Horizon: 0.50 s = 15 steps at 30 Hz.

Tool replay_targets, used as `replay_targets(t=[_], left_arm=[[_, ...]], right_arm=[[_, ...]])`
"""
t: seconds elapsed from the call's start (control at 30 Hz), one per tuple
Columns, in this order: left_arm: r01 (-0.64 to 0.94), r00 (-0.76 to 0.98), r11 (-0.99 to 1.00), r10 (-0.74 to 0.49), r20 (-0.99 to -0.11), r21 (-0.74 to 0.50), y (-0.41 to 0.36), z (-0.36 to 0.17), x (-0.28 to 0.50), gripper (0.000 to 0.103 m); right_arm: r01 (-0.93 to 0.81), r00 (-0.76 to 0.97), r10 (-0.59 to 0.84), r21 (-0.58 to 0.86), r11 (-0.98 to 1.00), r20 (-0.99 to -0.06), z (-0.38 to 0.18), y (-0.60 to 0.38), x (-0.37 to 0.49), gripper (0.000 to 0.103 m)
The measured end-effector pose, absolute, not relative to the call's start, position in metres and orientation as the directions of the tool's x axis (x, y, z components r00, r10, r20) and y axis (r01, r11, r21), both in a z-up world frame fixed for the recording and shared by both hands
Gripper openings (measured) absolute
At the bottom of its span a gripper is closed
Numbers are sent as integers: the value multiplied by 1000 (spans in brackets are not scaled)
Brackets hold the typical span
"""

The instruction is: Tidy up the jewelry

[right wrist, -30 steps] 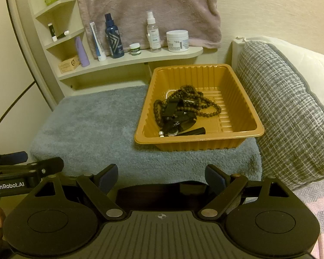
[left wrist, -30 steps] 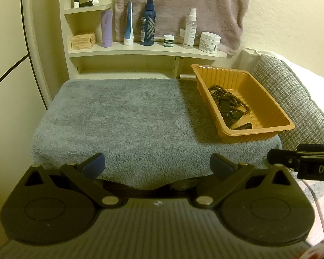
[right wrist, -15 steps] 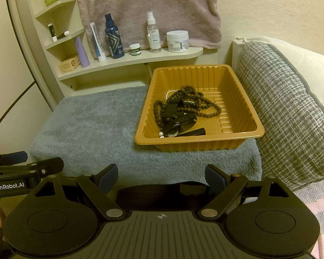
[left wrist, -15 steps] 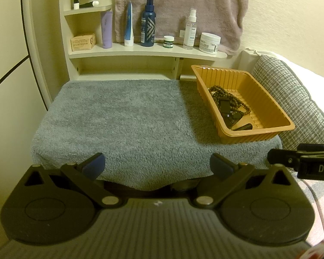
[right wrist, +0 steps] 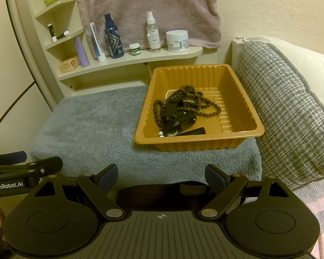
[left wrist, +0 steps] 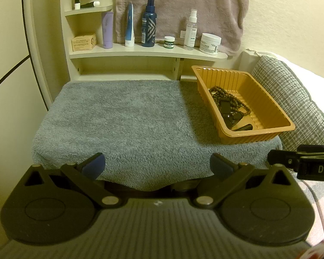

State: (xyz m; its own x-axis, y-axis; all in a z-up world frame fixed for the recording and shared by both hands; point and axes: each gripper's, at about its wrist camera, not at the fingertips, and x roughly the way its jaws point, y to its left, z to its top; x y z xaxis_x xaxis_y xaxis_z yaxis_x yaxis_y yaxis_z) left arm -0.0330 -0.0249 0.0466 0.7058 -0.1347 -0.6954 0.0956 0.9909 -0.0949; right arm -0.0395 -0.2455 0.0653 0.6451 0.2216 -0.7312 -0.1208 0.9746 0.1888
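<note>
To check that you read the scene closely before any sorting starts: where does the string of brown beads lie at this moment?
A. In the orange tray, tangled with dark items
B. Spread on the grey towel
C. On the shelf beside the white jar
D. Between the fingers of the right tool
A: the brown beads lie in a heap inside the orange tray, tangled with dark items, and nothing sits on the grey towel beside it.

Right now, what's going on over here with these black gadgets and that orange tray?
A person holds a two-finger gripper in each hand, about to sort jewelry. Both the left gripper and the right gripper are open and empty, hovering at the near edge of the grey towel. The bead necklace and some dark pieces lie tangled in the orange tray, untouched.
</note>
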Motion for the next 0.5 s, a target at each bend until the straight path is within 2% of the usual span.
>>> replay_targets(t=[0.5], left_arm=[[97,706,991,-136,-695,-95,-25,46,-33,102]], right_arm=[[-120,645,222,190,975,-732,65,-246,-39,87]])
